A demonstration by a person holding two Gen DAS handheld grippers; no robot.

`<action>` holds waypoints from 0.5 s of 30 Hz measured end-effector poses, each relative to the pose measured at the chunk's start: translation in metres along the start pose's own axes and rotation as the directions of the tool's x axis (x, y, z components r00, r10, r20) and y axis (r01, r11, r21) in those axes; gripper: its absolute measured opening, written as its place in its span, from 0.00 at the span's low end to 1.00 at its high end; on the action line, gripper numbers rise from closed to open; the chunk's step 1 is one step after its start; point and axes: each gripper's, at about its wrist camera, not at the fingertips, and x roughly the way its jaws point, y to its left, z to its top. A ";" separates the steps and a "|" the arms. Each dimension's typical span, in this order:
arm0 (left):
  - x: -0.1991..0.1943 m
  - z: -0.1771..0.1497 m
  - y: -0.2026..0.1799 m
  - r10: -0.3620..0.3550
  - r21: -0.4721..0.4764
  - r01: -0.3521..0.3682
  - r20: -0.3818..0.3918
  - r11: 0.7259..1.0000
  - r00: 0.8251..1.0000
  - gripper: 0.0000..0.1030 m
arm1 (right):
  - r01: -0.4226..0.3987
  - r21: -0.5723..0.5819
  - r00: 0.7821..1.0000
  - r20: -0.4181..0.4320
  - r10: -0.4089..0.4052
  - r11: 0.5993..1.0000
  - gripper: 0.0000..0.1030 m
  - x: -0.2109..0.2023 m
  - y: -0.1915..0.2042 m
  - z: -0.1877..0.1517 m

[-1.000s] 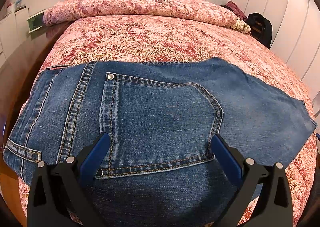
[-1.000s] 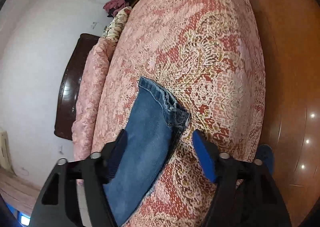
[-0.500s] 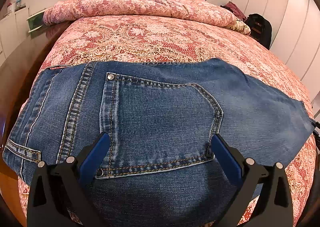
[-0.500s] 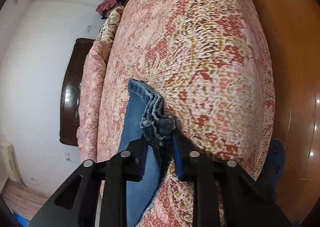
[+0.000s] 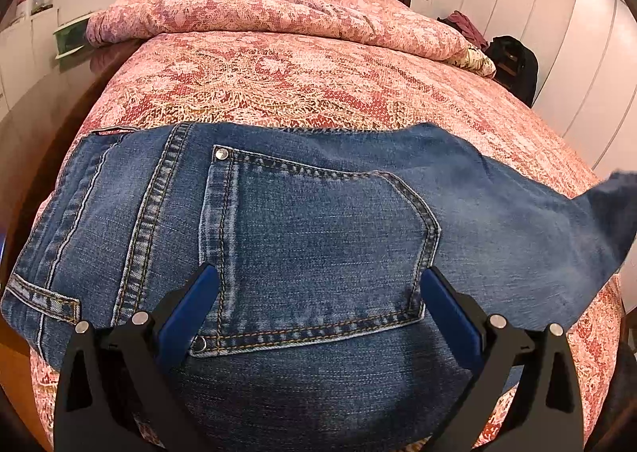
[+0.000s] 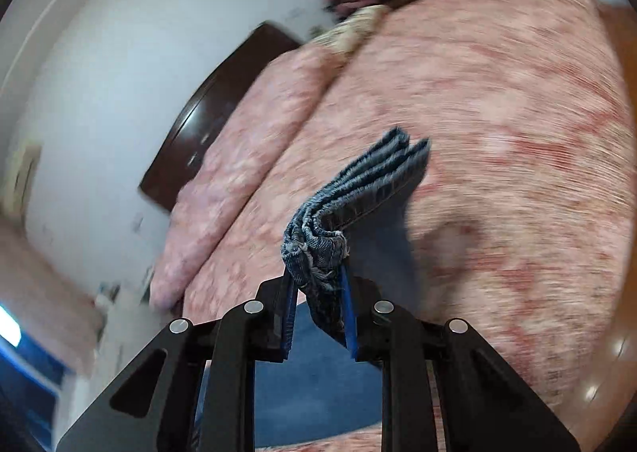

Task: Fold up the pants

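Jeans (image 5: 310, 237) lie flat across the near end of the bed (image 5: 318, 94), back pocket (image 5: 318, 253) facing up, waistband at the left edge of the bed, legs running off to the right.

Left gripper (image 5: 318, 308) sits just over the seat of the jeans, tilted down at the pocket. Jaws wide apart, one blue pad either side of the pocket's lower corners. No denim pinched between them; can't tell whether the tips touch the cloth.

Right gripper (image 6: 316, 293) is clamped on the bunched leg hems (image 6: 318, 249). Its jaws have just closed and the stacked frayed layers are now wedged between the pads, poking out past the tips. It points gently downward and is rolled to one side: bed and headboard (image 6: 207, 125) run diagonally through the right wrist view. That view is motion-blurred except for the gripper and the hems it holds.

Relative to the pocket: in the left wrist view the far right end of the leg (image 5: 613, 213) is off the bedspread, curling upward and blurred, while the rest of the denim from pocket to knee lies on the bed.

Rolled quilt (image 5: 278, 18) lies across the head of the bed against the headboard, well apart from the jeans. Dark bag (image 5: 513, 66) and some clothing sit past the bed's far right corner.
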 end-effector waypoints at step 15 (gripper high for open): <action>0.001 0.001 0.004 -0.024 -0.020 0.024 0.011 1.000 1.000 0.98 | -0.031 -0.385 0.901 -0.410 -0.140 0.922 0.18 0.170 0.093 -0.186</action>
